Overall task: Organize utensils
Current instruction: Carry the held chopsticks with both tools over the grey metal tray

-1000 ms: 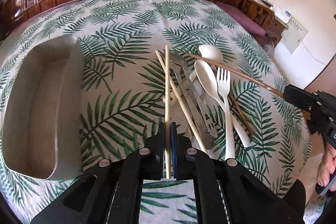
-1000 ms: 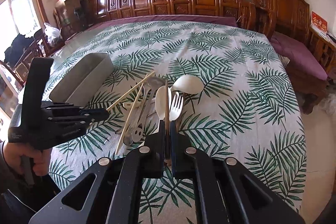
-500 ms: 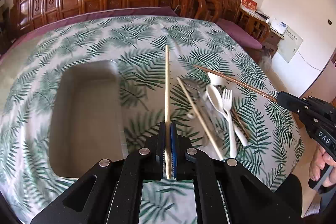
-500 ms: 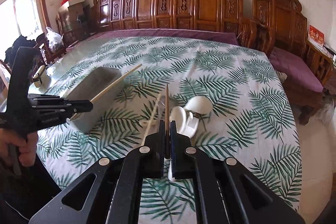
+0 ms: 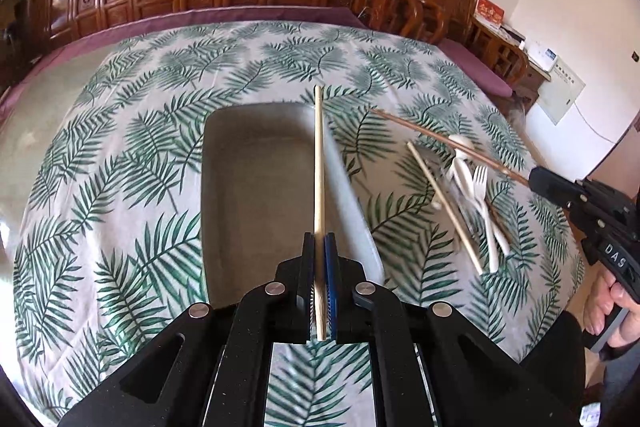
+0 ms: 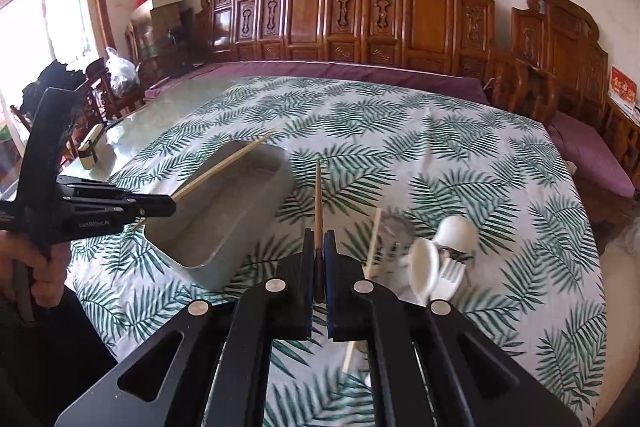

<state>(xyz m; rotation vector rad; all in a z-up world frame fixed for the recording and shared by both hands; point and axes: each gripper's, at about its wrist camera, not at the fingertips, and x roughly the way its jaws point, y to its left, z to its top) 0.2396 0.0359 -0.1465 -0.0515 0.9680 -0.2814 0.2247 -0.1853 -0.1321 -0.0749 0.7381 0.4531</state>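
Your left gripper [image 5: 319, 255] sits above the near end of the grey oblong metal tray [image 5: 256, 187], and the pale bamboo chopstick [image 5: 318, 163] clamped in it runs along the tray's right wall. To your right of the tray, on the leaf-print tablecloth [image 5: 120, 163], lies the utensil pile: a second pale chopstick [image 5: 444, 207], white plastic spoon [image 5: 464, 175] and white plastic fork [image 5: 482, 187]. Your right gripper [image 6: 319, 247] holds a dark brown wooden chopstick [image 6: 318, 203] between tray and pile. The carved wooden bench [image 6: 360, 23] stands behind the table.
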